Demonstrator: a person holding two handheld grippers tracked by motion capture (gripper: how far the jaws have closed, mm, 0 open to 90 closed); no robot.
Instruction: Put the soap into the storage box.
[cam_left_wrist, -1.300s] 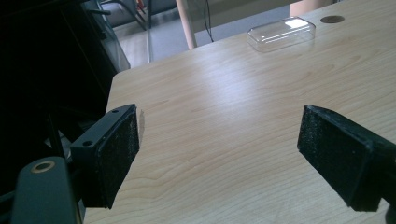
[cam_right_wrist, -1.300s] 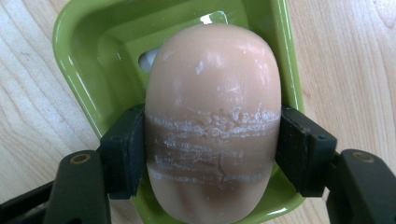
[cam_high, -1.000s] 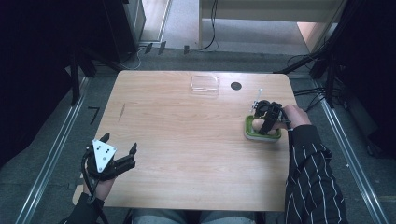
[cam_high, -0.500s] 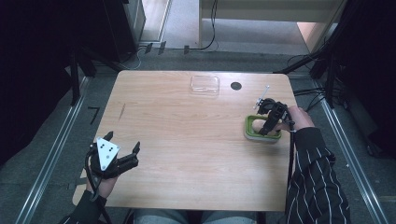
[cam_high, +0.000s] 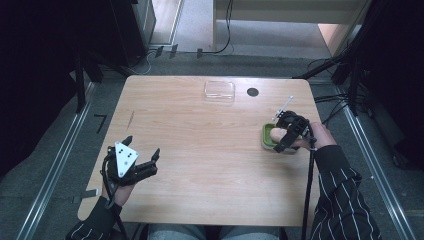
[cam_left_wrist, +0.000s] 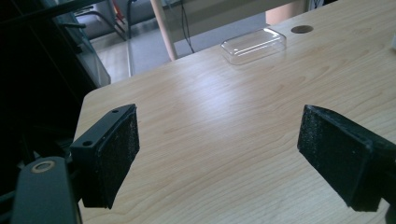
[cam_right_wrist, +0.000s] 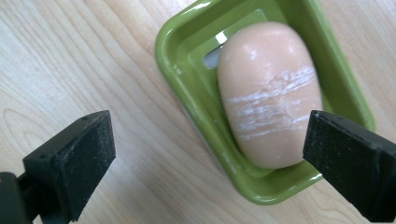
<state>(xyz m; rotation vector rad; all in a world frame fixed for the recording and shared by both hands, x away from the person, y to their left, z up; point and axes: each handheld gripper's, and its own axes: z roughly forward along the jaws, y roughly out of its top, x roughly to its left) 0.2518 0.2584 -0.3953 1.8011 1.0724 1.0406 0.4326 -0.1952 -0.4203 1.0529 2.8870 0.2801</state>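
Observation:
A peach-coloured bar of soap (cam_right_wrist: 269, 93) lies in a green soap dish (cam_right_wrist: 187, 88) on the right side of the wooden table (cam_high: 200, 140). Scrape marks cross the soap's top. My right gripper (cam_right_wrist: 210, 163) hovers just above the dish (cam_high: 267, 136) and its jaws have just been opening; they stand wide apart, touching nothing. In the high view the right gripper (cam_high: 286, 136) partly covers the soap (cam_high: 276, 133). My left gripper (cam_high: 141, 160) rests at the table's front left, open, with bare wood between its pads (cam_left_wrist: 116, 154).
A clear plastic lid (cam_high: 219, 90) lies near the table's far edge, also seen as the clear plastic lid (cam_left_wrist: 253, 45) in the left gripper view. A dark round hole (cam_high: 252, 92) sits beside it. Floor rails and cables surround the table.
The right gripper's jaws have spread apart and the hand has drawn back slightly from the dish, leaving the soap in it. The left gripper has stayed put.

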